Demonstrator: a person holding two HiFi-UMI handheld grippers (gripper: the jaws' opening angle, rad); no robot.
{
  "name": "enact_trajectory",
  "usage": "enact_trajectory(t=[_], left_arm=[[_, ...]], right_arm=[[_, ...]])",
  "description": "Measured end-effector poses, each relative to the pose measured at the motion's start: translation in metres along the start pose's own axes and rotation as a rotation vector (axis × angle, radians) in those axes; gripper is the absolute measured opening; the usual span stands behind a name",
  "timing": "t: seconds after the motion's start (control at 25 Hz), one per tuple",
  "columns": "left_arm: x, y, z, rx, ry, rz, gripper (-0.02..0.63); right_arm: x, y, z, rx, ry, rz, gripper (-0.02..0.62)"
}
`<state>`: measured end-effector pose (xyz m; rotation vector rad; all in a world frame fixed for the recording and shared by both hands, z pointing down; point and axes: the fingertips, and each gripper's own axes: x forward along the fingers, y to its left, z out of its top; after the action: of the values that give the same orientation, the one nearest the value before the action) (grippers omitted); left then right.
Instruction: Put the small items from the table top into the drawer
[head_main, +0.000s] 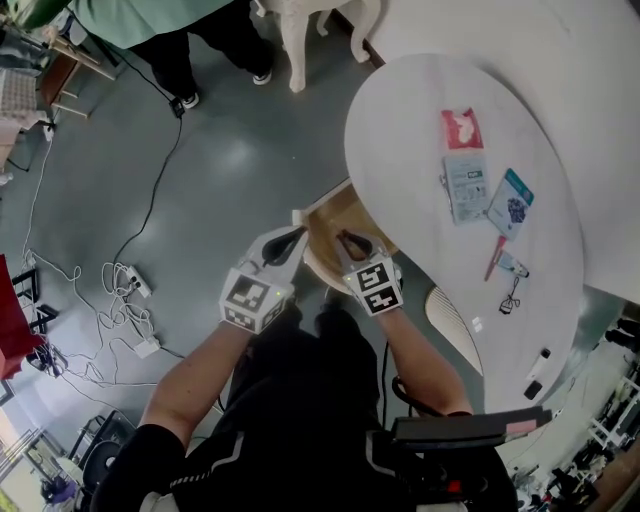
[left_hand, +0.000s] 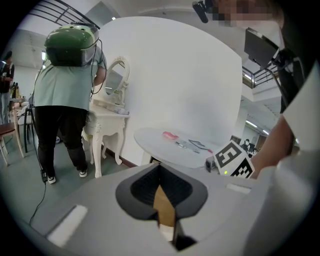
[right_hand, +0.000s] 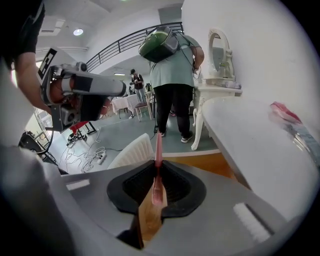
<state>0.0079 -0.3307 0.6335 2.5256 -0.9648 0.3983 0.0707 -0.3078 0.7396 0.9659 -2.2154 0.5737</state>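
**Pink stick held over the open drawer**

The right gripper (right_hand: 158, 172) pinches a slim pink stick (right_hand: 158, 145) between its pads, and the stick juts out past the tips. It is gripped end-on, probably so it can drop lengthwise into the open drawer (head_main: 338, 213), which shows near the centre of the head view under the edge of the table (head_main: 400, 120). The left gripper (left_hand: 160, 167) hangs just beside it, jaws pressed together on nothing — apparently only keeping clear. At the right of the head view, a red packet (head_main: 461, 128), a grey packet (head_main: 466, 186), a blue card (head_main: 511, 203) and a small curler-like tool (head_main: 511, 298) lie on the table top — so most of the task looks undone.
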Motion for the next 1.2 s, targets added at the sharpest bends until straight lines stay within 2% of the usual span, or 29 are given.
enact_trajectory(t=[0.4, 1.2], left_arm=[[0.012, 0.011, -0.022, 0.009, 0.014, 0.018, 0.000], [0.010, 0.038, -0.046, -0.010, 0.019, 0.060, 0.000]], right_arm=[[0.040, -0.010, -0.034, -0.056, 0.151, 0.009, 0.051], [0.107, -0.032, -0.072, -0.181, 0.372, 0.004, 0.051]])
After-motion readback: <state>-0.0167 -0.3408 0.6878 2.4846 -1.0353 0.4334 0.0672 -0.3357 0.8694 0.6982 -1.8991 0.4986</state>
